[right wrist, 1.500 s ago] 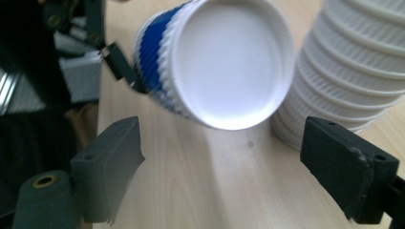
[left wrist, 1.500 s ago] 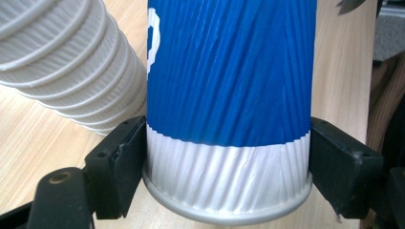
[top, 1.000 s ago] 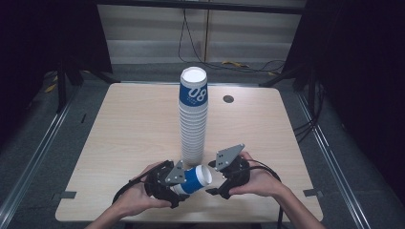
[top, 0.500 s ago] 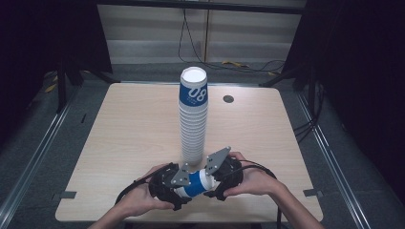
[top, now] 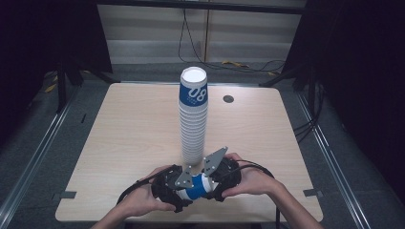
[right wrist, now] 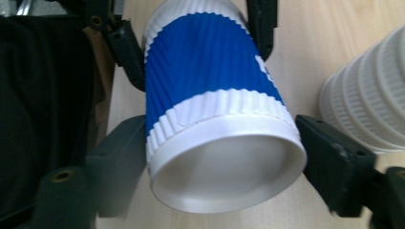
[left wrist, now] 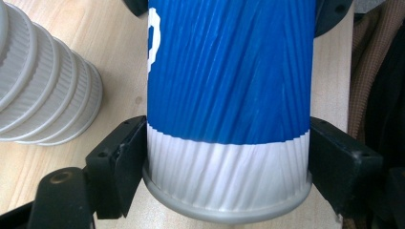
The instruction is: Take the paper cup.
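A blue and white ribbed paper cup (top: 196, 185) lies on its side just above the front edge of the table, held between both grippers. My left gripper (top: 179, 188) is shut on one end: in the left gripper view its jaws press both sides of the cup's (left wrist: 229, 71) white band, left gripper (left wrist: 227, 162). My right gripper (top: 212, 179) grips the other end; in the right gripper view its jaws flank the cup's (right wrist: 205, 71) white end, which faces the camera, right gripper (right wrist: 222, 157). A tall stack of cups (top: 193, 119) stands just behind.
The wooden table (top: 119, 133) has a small dark round disc (top: 228, 99) at its back right. The stack's ribbed white base shows beside the held cup in the left gripper view (left wrist: 43, 95) and the right gripper view (right wrist: 367, 95). Cables run along the floor behind.
The right gripper has moved left toward the left gripper and come onto the free end of the cup. The two hands now sit close together.
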`<state>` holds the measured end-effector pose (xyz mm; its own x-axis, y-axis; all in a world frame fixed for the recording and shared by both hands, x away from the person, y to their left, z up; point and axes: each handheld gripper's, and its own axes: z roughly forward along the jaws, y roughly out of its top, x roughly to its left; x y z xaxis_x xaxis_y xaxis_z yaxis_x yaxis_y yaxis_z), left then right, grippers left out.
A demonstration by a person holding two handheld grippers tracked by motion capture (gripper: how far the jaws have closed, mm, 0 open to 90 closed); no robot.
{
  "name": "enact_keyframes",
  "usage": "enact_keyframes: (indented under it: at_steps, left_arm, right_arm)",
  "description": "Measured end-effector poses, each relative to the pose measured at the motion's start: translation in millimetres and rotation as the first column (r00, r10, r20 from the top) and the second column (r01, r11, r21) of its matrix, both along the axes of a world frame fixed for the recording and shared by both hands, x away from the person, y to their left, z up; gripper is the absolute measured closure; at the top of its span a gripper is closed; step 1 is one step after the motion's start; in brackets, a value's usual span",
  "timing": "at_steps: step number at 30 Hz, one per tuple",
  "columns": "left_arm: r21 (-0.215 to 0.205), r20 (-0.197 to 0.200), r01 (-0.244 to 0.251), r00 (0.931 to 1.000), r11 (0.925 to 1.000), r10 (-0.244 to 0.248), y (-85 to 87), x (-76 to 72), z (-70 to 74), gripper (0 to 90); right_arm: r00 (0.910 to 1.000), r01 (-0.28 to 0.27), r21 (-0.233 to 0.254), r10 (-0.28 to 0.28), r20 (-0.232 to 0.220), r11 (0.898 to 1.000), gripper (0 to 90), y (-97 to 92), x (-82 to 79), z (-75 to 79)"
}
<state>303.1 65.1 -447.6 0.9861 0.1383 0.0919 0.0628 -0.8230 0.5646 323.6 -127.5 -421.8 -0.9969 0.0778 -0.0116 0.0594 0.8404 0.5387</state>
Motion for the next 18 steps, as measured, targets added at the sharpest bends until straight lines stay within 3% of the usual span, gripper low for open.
enact_keyframes:
  at_steps: [2,5,9,11,14,15,16,18]
  left_arm:
    - [-0.008,0.014,-0.009,0.9999,0.9999,0.009,0.6,-0.2,0.1,20.2]
    - [0.003,0.0,0.005,1.0,1.0,-0.005,1.9,-0.6,-0.1,19.9]
    - [-0.032,0.022,-0.002,0.9998,0.9995,0.002,2.3,-0.6,-1.4,18.2]
    - [-0.025,0.033,0.01,0.9994,0.9996,-0.009,5.0,0.3,-0.1,17.3]
    - [-0.051,0.031,-0.009,0.9995,0.9987,0.01,6.5,1.1,-1.4,16.1]
    - [-0.033,0.028,0.002,0.9996,0.9995,-0.001,7.7,2.4,-0.2,15.8]
    - [-0.052,0.022,-0.006,0.9997,0.9986,0.007,7.7,2.2,-1.4,15.8]
    - [-0.053,0.019,-0.015,0.9997,0.9985,0.016,8.9,2.7,-1.5,15.6]
  right_arm:
    - [0.9998,-0.018,-0.008,0.018,-0.001,1.0,26.3,0.9,-0.3,-1.0]
    - [0.9999,-0.013,-0.016,0.013,-0.006,1.0,27.6,1.9,-1.3,-2.5]
    - [0.9998,-0.017,-0.019,0.017,0.004,1.0,27.9,0.7,-0.7,-3.3]
    - [0.9999,-0.015,-0.015,0.015,0.002,1.0,28.1,-1.4,-0.2,-2.5]
    - [1.0,-0.005,-0.006,0.005,0.004,1.0,28.2,-3.4,-0.9,-1.8]
    - [1.0,-0.001,-0.004,0.001,0.003,1.0,28.3,-4.1,-1.2,-1.7]
    - [1.0,0.0,-0.001,0.0,0.004,1.0,28.3,-4.4,-1.3,-1.6]
    - [1.0,0.004,0.003,-0.004,0.004,1.0,28.4,-5.2,-1.6,-1.4]
